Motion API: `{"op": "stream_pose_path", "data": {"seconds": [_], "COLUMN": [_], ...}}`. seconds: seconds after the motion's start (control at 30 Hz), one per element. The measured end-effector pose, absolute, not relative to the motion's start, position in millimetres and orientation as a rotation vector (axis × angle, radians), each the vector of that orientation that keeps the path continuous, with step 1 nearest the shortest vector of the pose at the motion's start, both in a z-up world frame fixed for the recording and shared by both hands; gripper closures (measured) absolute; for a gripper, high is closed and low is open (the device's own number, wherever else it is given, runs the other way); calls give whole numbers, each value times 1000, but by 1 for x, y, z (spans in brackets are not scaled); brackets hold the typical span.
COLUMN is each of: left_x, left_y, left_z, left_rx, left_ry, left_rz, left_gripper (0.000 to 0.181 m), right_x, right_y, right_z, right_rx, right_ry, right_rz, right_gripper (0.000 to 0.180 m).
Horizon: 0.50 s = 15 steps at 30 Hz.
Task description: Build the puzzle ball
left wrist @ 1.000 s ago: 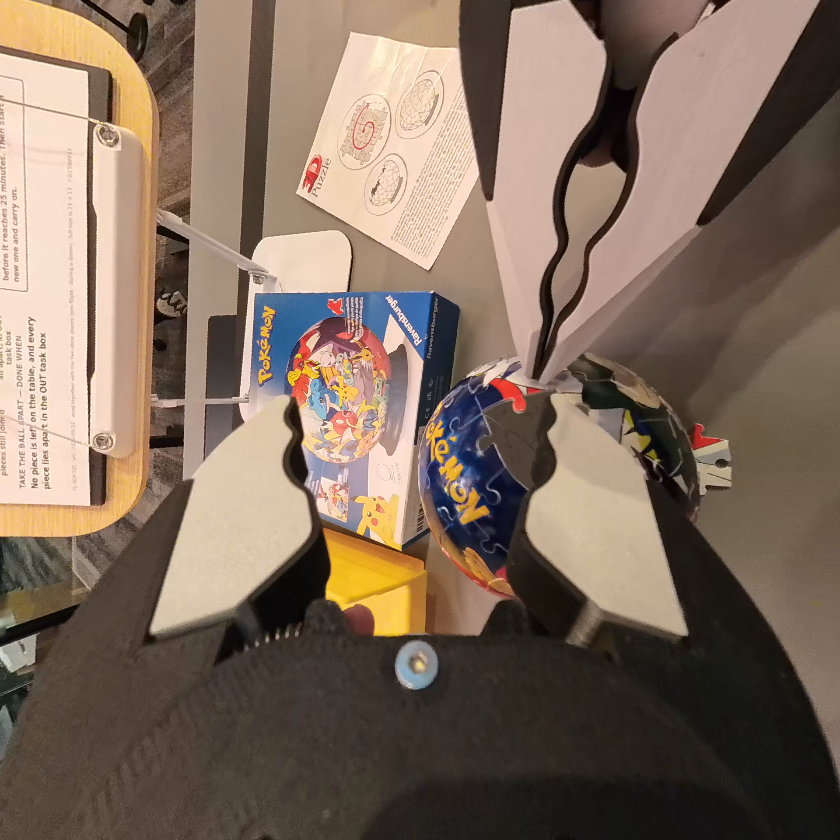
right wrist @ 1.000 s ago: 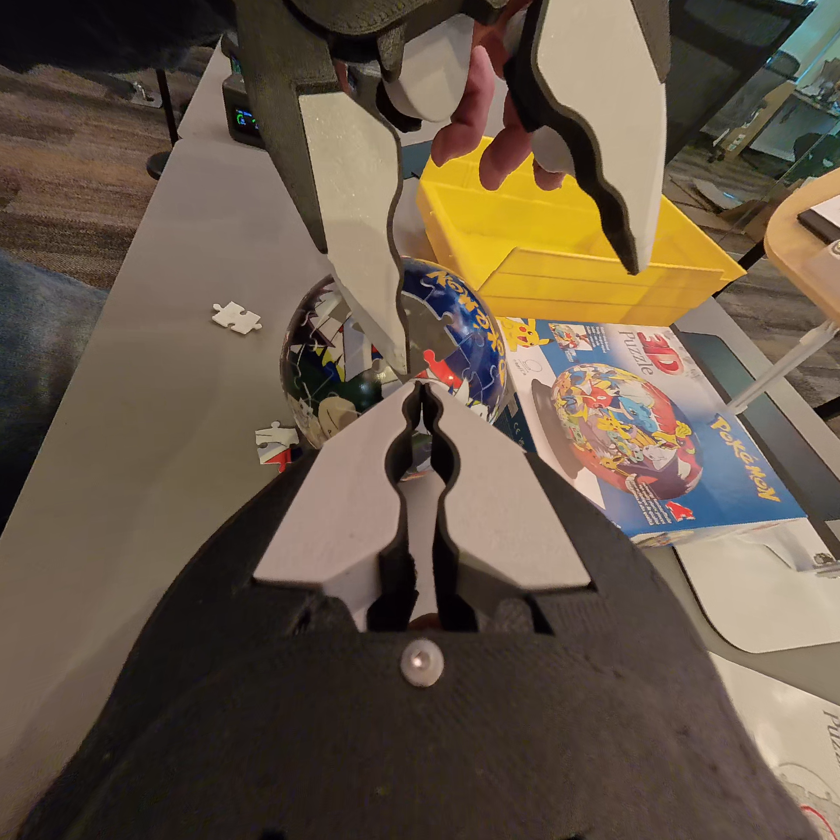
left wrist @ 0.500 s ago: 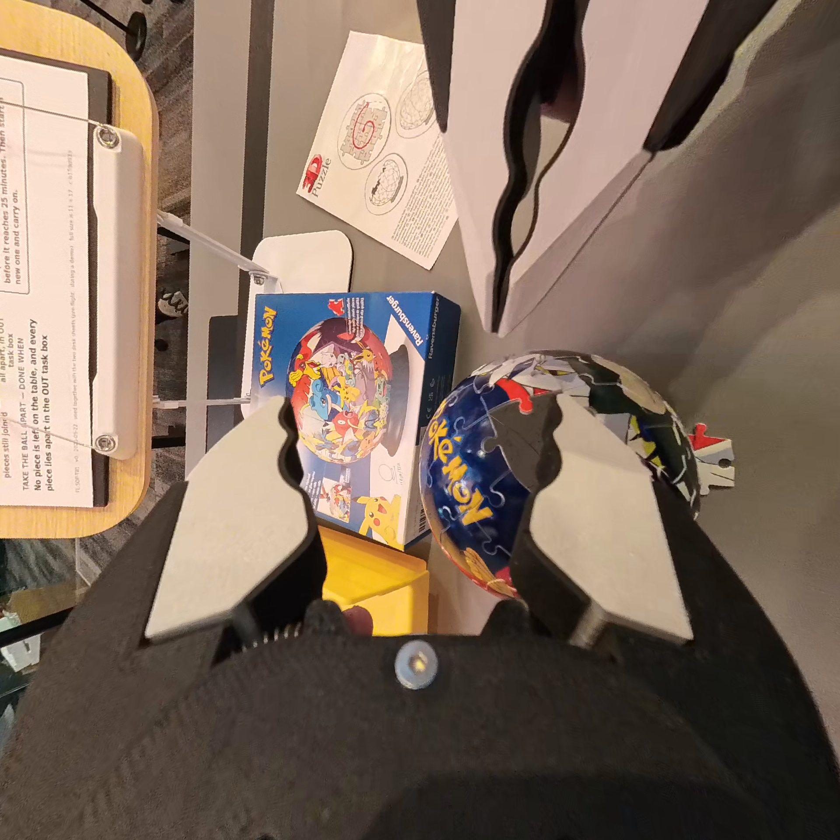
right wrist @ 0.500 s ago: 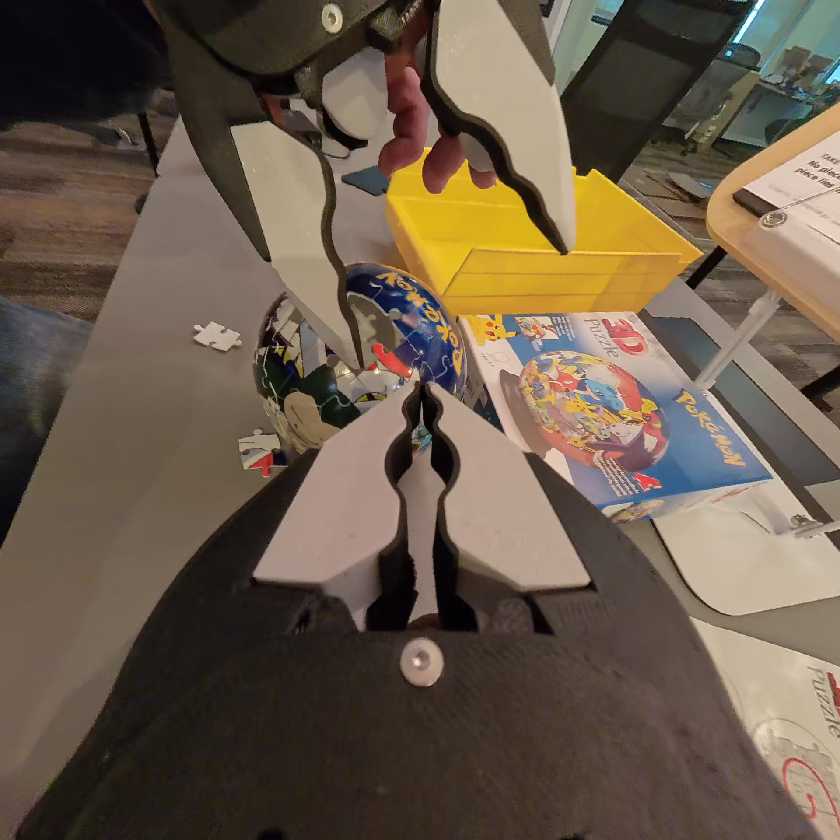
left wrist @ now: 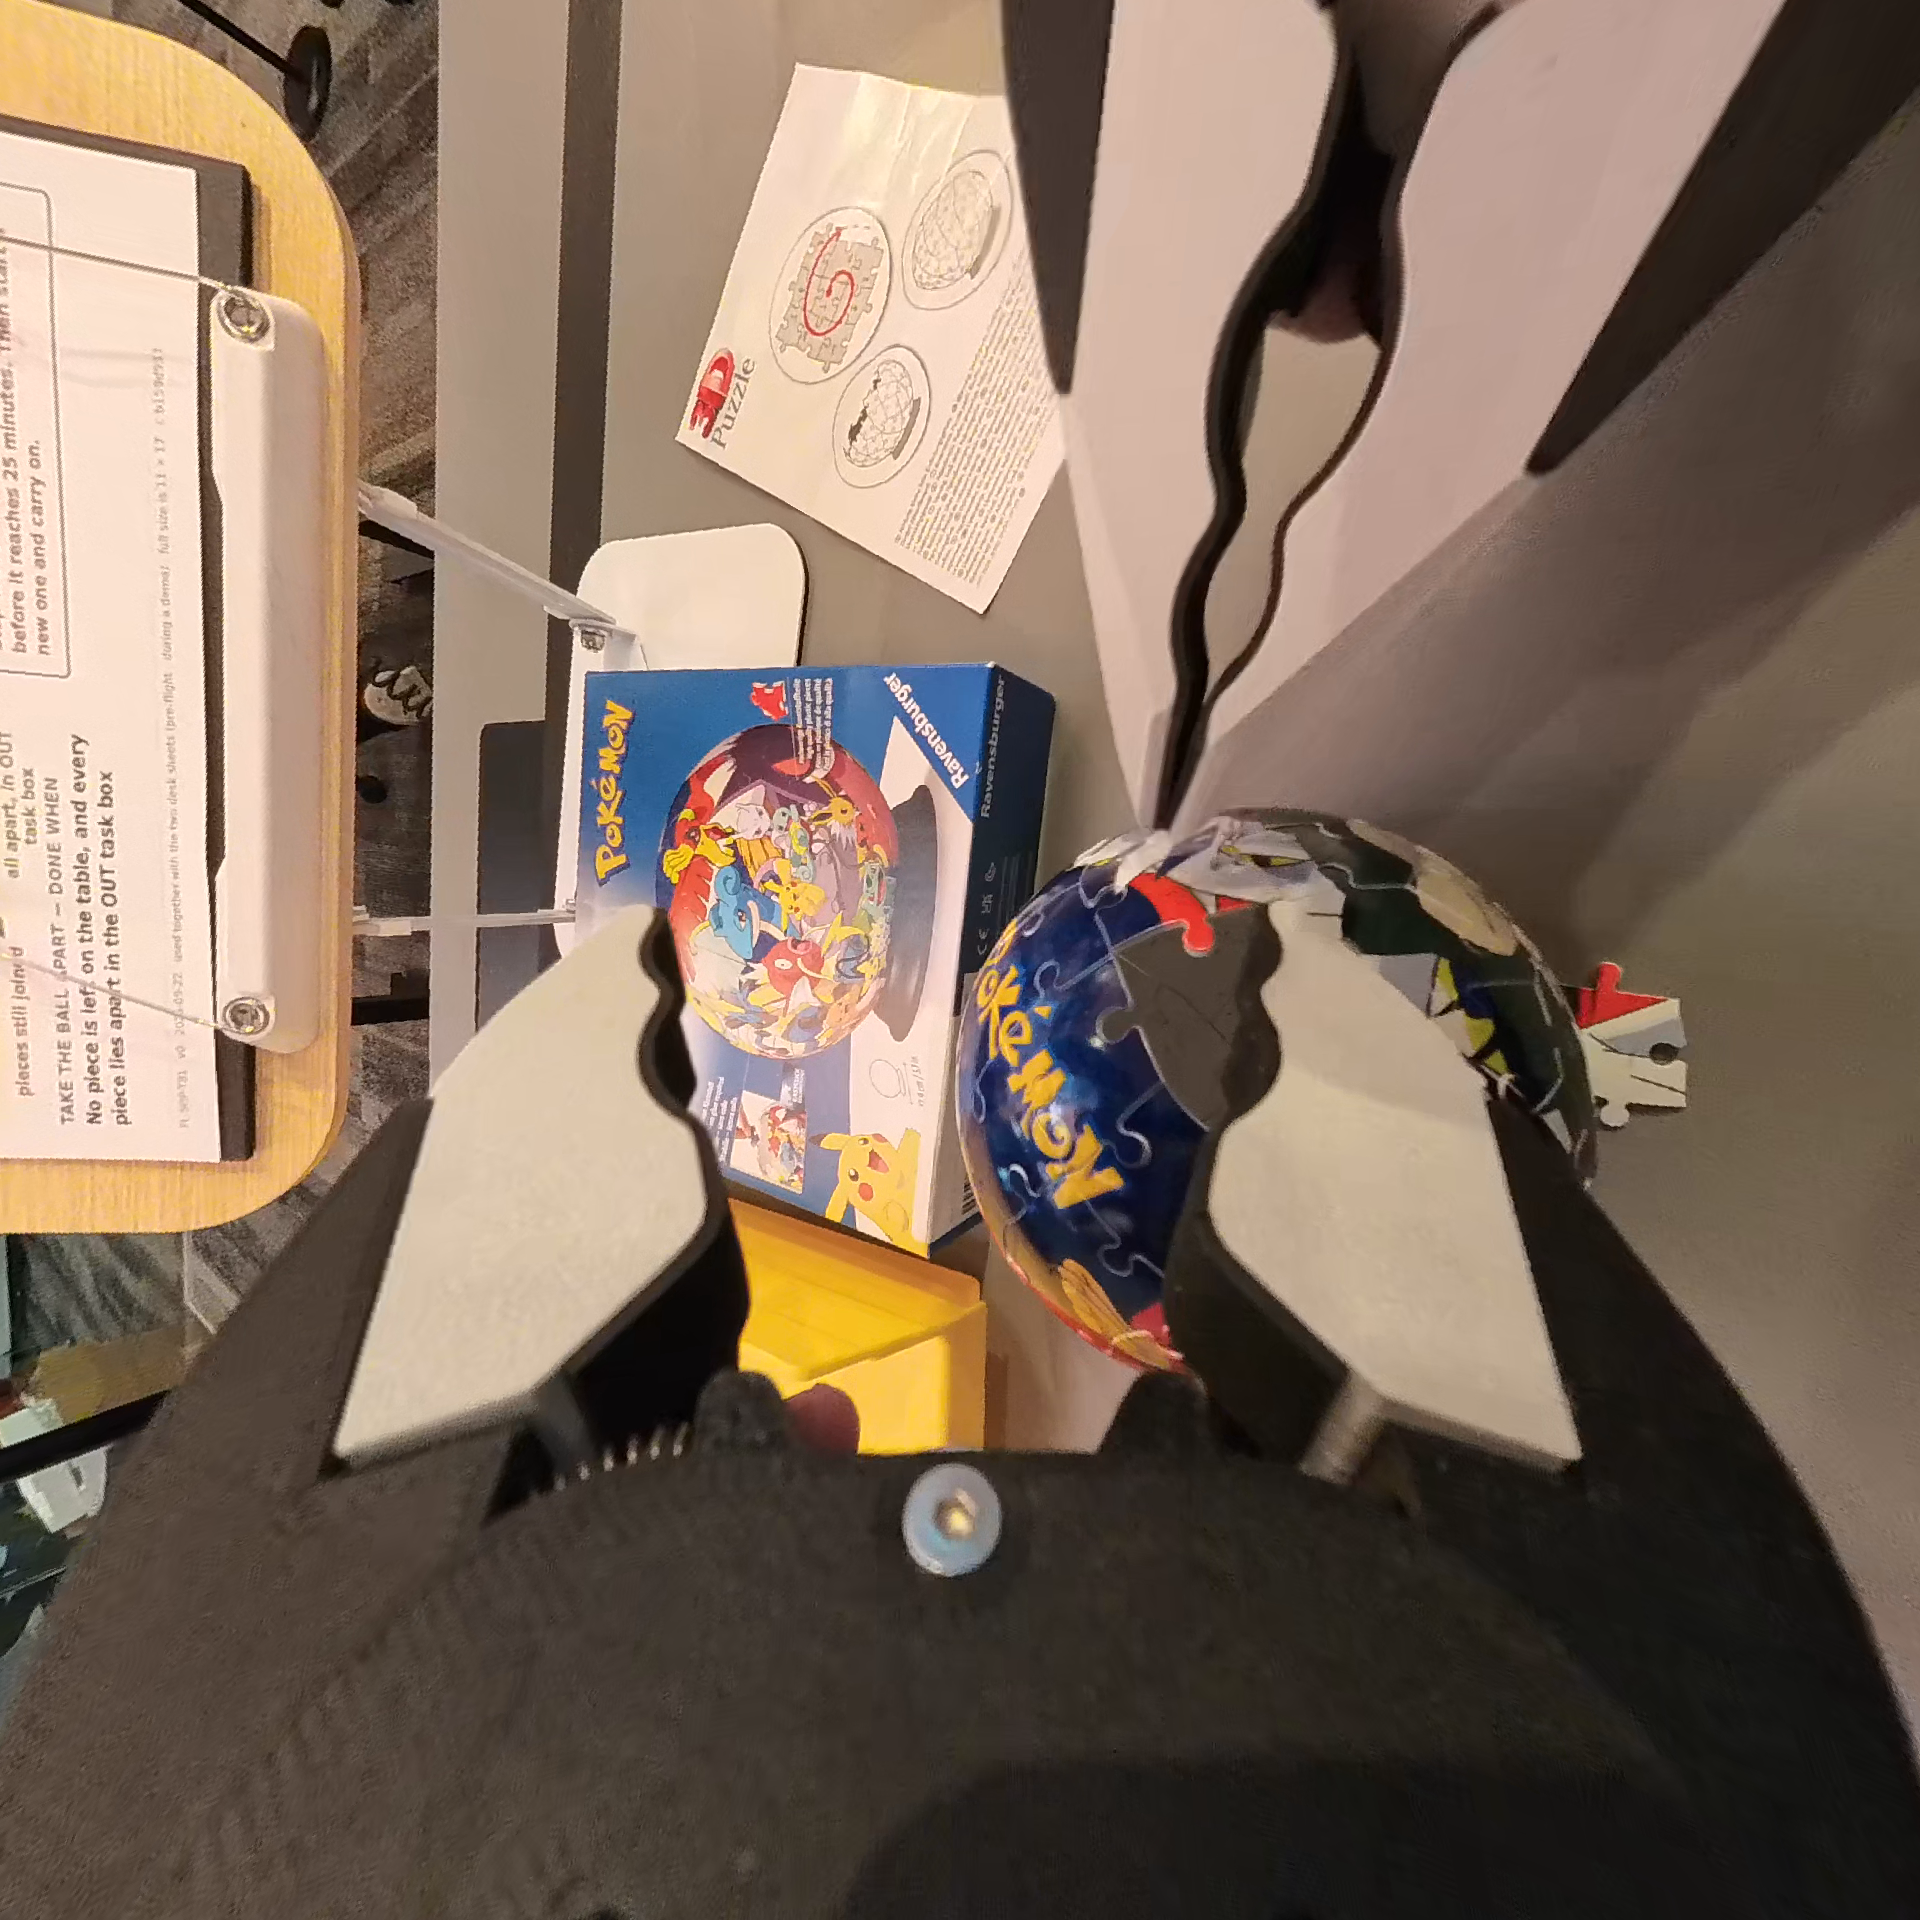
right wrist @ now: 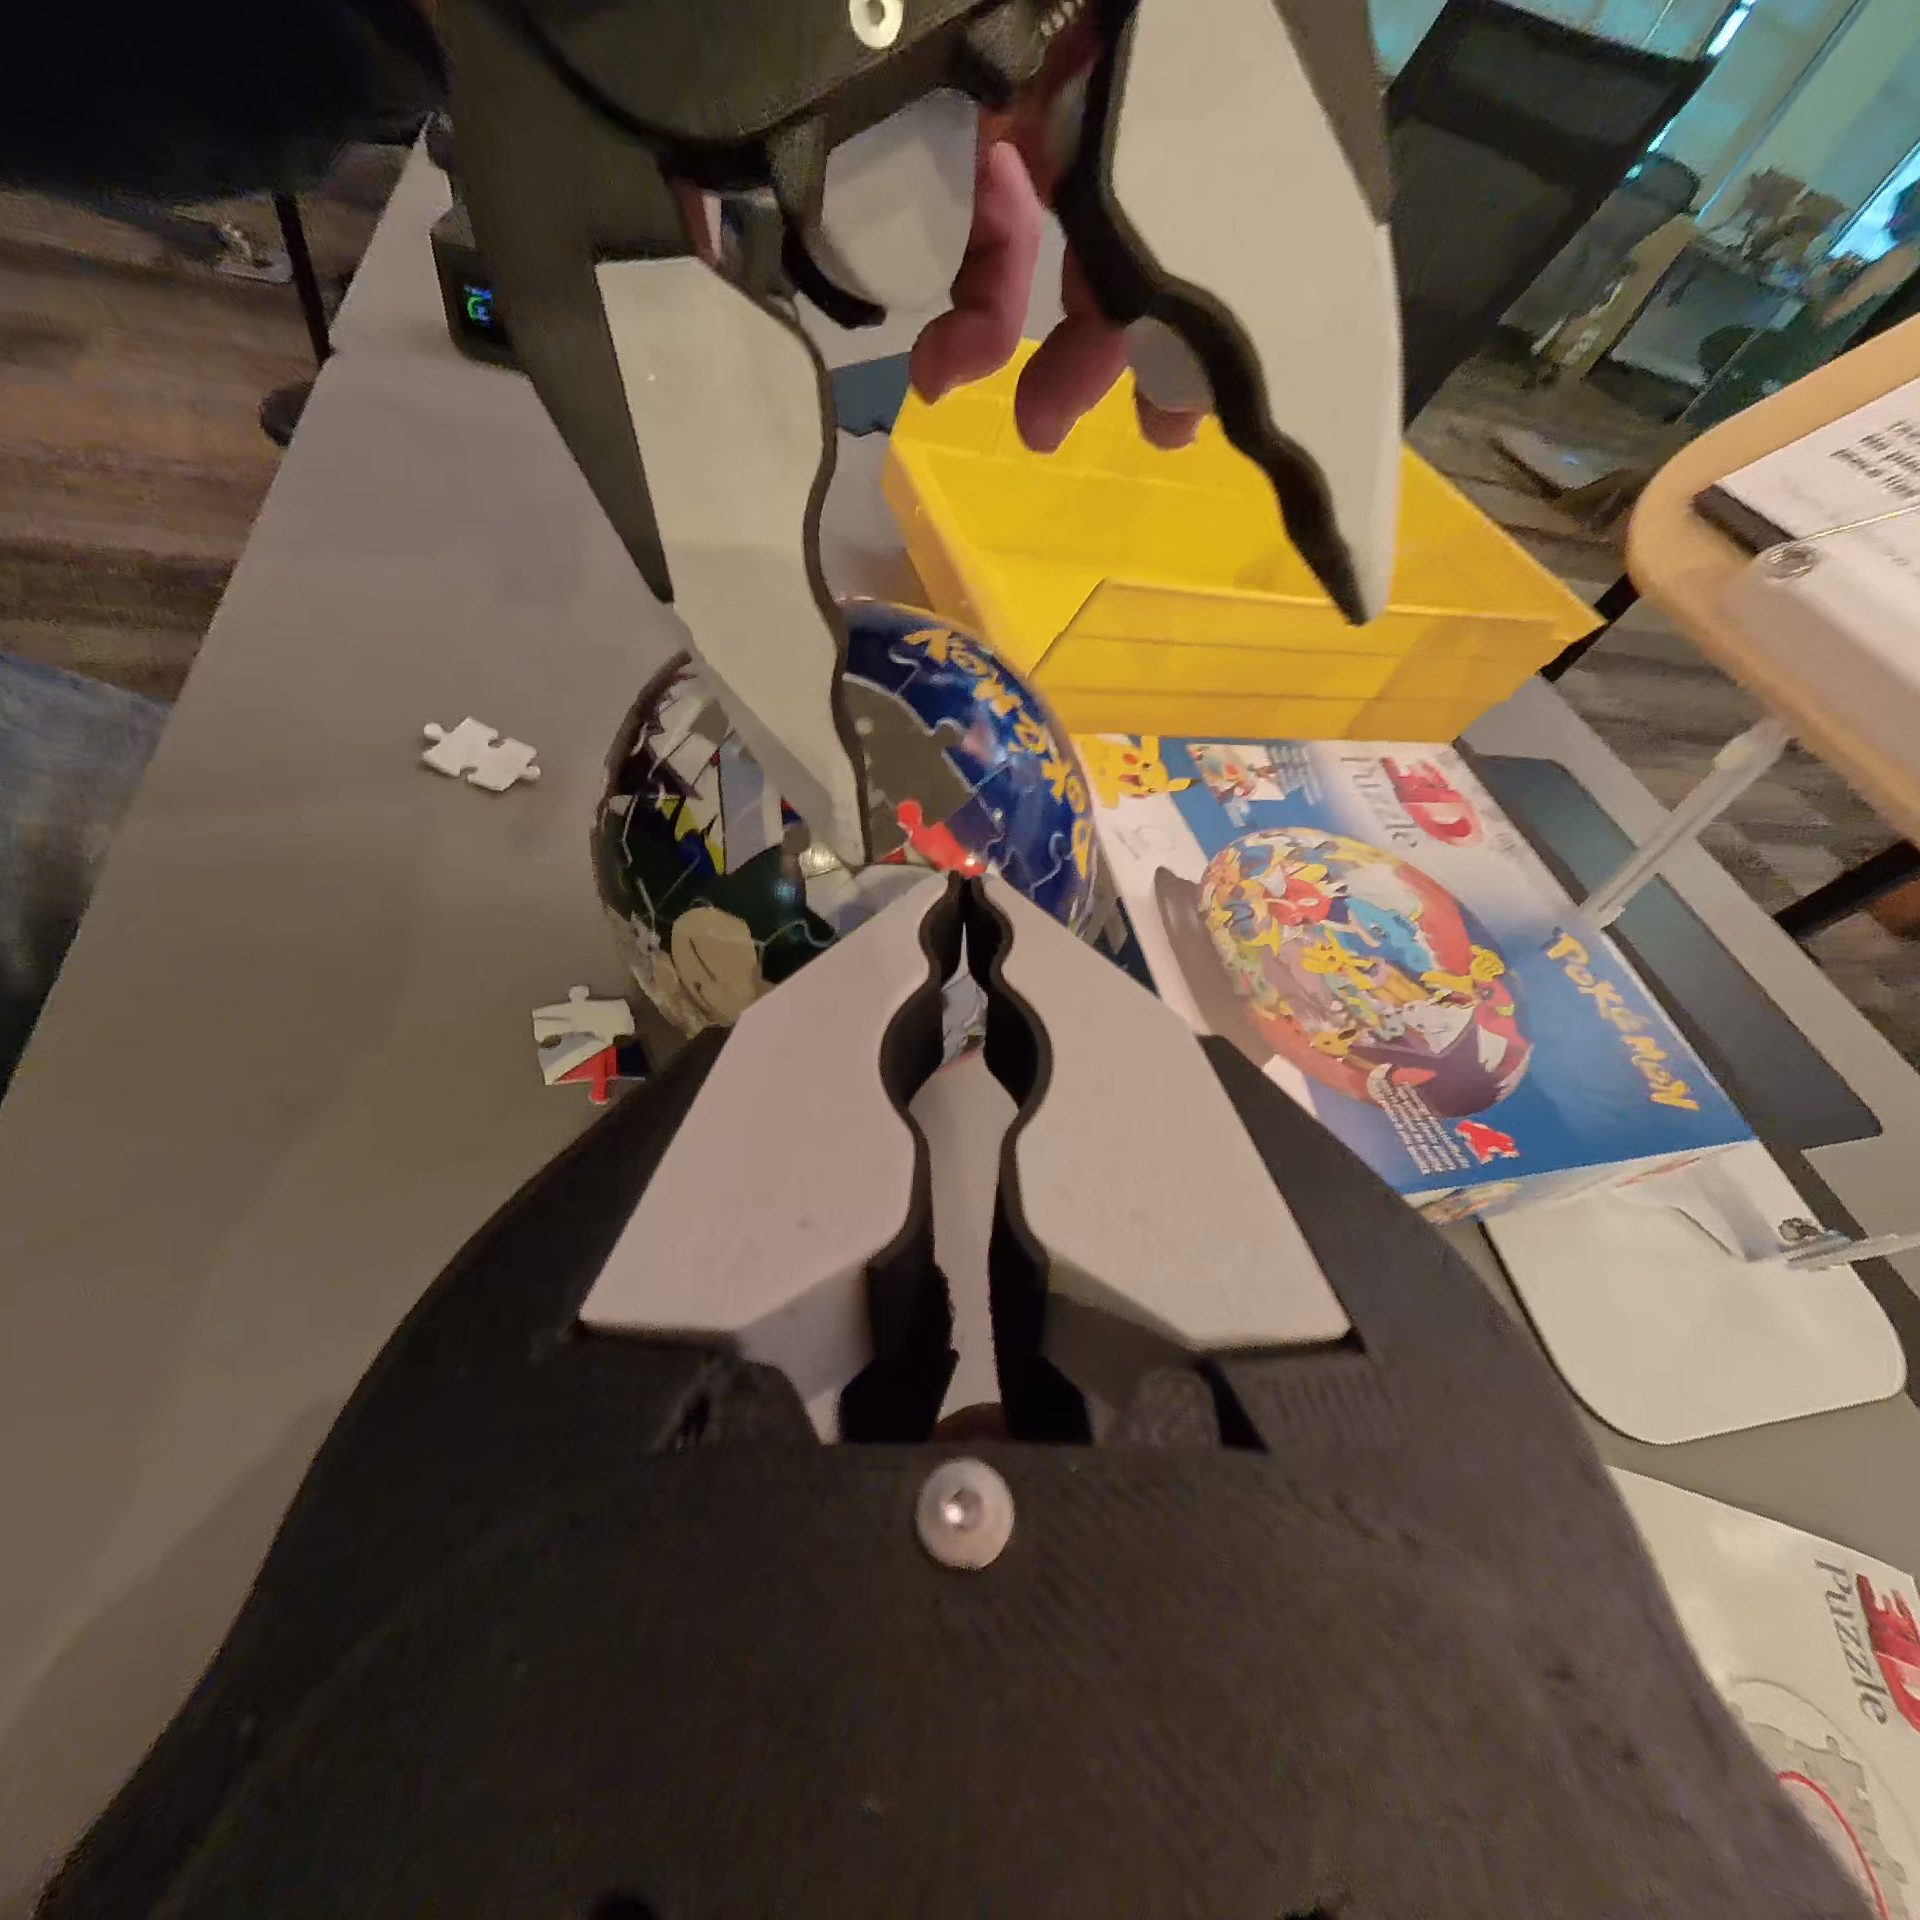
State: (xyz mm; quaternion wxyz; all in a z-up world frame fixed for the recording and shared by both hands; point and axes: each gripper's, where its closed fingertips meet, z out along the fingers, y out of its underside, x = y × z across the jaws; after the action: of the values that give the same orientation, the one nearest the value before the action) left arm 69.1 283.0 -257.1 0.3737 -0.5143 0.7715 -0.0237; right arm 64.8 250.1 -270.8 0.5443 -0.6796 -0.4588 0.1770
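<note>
The puzzle ball [left wrist: 1049,1101], dark blue with yellow lettering, sits on the grey table beside its box; it also shows in the right wrist view [right wrist: 997,748]. It has a dark open gap [left wrist: 1164,997] near the top. My left gripper [left wrist: 954,935] is open and empty, with its right finger [left wrist: 1351,1122] resting at the gap. It also shows from above in the right wrist view [right wrist: 1101,727]. My right gripper [right wrist: 961,883] is shut, and its tips touch the ball's top [left wrist: 1169,810]. I cannot tell whether a piece is between them.
The blue puzzle box [left wrist: 810,935] lies left of the ball. A yellow bin [right wrist: 1195,582] stands behind it. Loose pieces lie on the table: a white one [right wrist: 480,753] and a red-and-white one [right wrist: 582,1044], [left wrist: 1631,1039]. An instruction leaflet [left wrist: 883,332] and a wooden side table [left wrist: 166,623] are nearby.
The right gripper, still shut, lifted off the ball half a second ago and has come back down onto its top. The left gripper has stayed open at the gap.
</note>
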Motion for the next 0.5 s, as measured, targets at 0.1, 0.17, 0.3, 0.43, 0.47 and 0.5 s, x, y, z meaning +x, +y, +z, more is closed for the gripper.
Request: {"op": "stream_pose_path", "data": {"seconds": [0.1, 0.17, 0.3, 0.43, 0.47, 0.5], "left_x": [69, 69, 70, 70, 69, 70], "left_y": [283, 282, 282, 282, 282, 282], "left_z": [-257, -257, -257, -257, -257, -256], "left_rx": [-1316, -1317, -1313, -1312, -1311, -1311], "left_ry": [1975, 1974, 1974, 1972, 1973, 1971], "left_rz": [-59, -70, -59, -60, -58, -59], "left_gripper": [80, 80, 79, 79, 80, 79], "right_x": [63, 67, 61, 59, 59, 60], "right_y": [250, 253, 254, 255, 255, 256], "right_z": [-283, -269, -281, -278, -283, -280], "right_rx": [-1647, -1621, -1649, -1645, -1656, -1642], "right_ry": [-1121, -1071, -1122, -1113, -1123, -1112], "right_rz": [406, 402, 391, 398, 388, 387], "right_gripper": [180, 180, 180, 180, 180, 180]}}
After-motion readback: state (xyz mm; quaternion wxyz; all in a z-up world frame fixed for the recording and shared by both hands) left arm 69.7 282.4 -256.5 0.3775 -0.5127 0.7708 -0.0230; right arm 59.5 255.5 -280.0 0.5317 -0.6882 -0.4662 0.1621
